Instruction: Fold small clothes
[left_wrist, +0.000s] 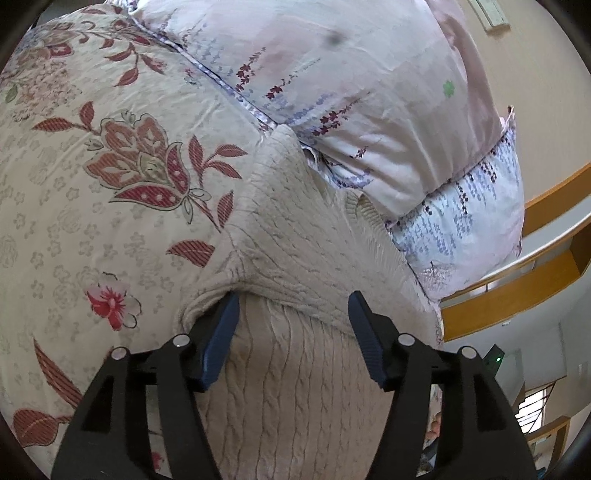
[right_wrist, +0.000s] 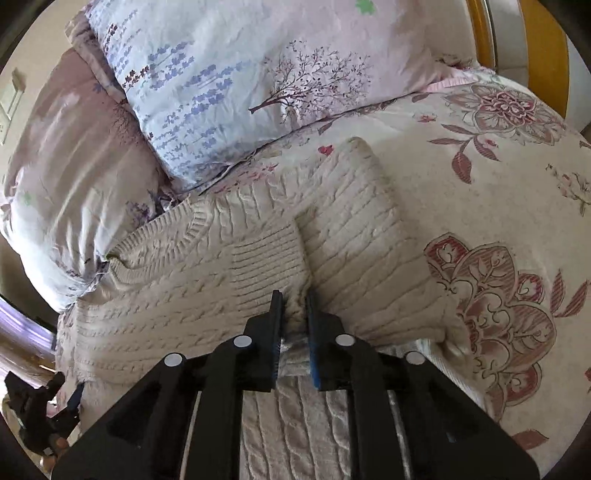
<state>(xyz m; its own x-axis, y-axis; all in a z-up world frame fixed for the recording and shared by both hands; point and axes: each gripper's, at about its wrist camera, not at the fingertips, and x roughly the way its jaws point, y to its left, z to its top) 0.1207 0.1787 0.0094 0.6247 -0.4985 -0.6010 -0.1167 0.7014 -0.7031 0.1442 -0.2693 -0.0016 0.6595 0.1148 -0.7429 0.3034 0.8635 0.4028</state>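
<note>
Pillow crowds sweater on floral bedspread.

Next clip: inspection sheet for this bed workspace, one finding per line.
Surface: cream floral bedspread.
Job's things: beige cable-knit sweater, a ribbed part folded over its body.
Clutter: lavender-print pillows touching the sweater's far edge.
Grippers: left gripper open over the knit; right gripper shut on a sweater fold.
Cables: nothing seen.
Surroundings: wooden bed frame, beige wall.
</note>
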